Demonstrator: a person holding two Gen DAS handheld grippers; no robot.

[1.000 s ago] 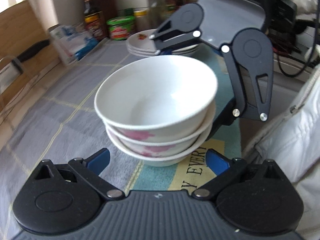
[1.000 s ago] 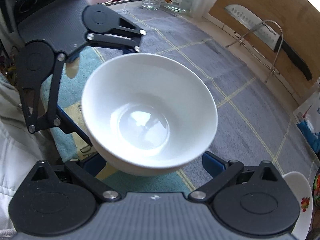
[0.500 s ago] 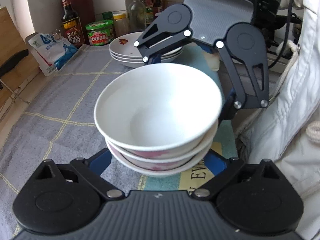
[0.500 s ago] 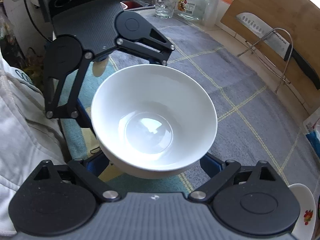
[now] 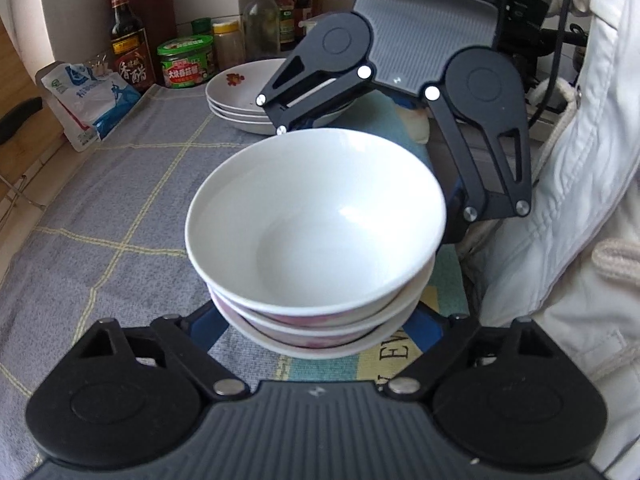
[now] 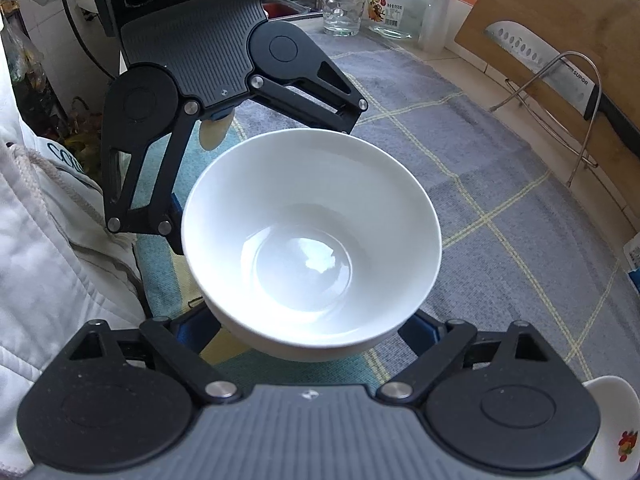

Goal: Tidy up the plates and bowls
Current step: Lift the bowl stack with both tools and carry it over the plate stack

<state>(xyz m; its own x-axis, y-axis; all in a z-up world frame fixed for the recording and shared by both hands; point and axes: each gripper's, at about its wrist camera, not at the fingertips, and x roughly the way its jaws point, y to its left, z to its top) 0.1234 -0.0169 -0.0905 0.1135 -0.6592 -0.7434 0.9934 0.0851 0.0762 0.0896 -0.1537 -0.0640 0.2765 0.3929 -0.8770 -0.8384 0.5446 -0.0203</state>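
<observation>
A stack of three white bowls (image 5: 316, 240) sits between two handheld grippers that face each other across it. The left gripper (image 5: 316, 320) has its blue-padded fingers (image 5: 204, 326) spread wide on either side of the stack's lowest bowl; whether the pads actually touch the bowl cannot be told. Straight ahead of it, beyond the stack, the right gripper (image 5: 400, 120) reaches in the same way, its jaws also wide around the bowls' far side.

From the right gripper's (image 6: 312, 340) own camera, the top bowl (image 6: 312, 240) fills the space directly in front, and the left gripper (image 6: 224, 120) stands just past the bowl's far rim.

Compared with a second ago, the stack looks higher and closer to both tools, and the view has swung so that the stack of flowered plates (image 5: 248, 98) lies farther ahead and to the left, on the grey checked cloth (image 5: 100, 216). This suggests the bowls are being carried as one stack, probably toward a spot near the plates
</observation>
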